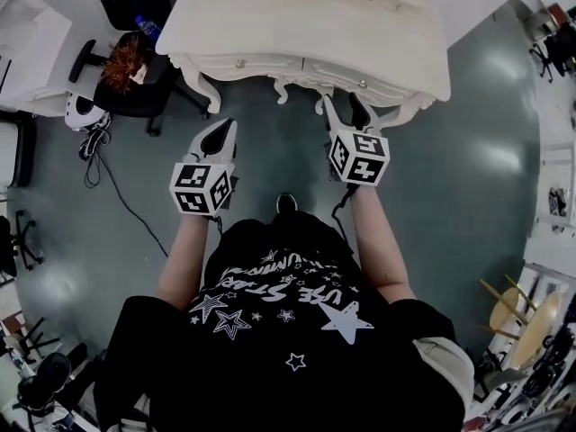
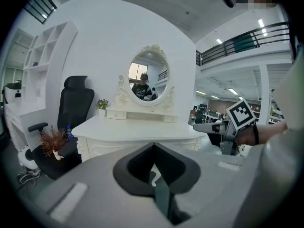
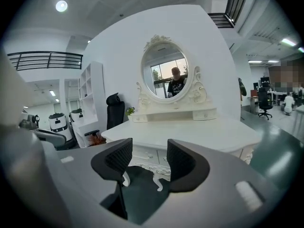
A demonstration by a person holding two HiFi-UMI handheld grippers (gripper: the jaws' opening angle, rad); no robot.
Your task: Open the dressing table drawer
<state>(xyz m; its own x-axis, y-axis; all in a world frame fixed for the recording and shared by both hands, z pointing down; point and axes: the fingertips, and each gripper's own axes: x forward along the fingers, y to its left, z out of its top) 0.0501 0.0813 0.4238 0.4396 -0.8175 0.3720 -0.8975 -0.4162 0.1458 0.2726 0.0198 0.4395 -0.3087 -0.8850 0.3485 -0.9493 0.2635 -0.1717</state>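
Observation:
The white dressing table (image 1: 306, 25) stands just ahead of me; its front holds a left drawer with a small knob (image 1: 240, 63) and a right drawer with a knob (image 1: 363, 84), both closed. My right gripper (image 1: 346, 108) is open and empty, its tips just short of the right drawer front, below the knob. In the right gripper view the drawer fronts (image 3: 148, 154) show between the two spread pads (image 3: 119, 158). My left gripper (image 1: 227, 130) is shut on nothing and hangs further back from the table, over the floor. In the left gripper view its jaws (image 2: 153, 146) meet in front of the table (image 2: 137, 132).
A black office chair (image 1: 135, 88) with a reddish dried plant (image 1: 121, 59) stands at the table's left. A cable (image 1: 126, 201) trails over the grey-green floor. An oval mirror (image 3: 167, 77) rises at the table's back. Wooden stools (image 1: 517, 313) stand at the lower right.

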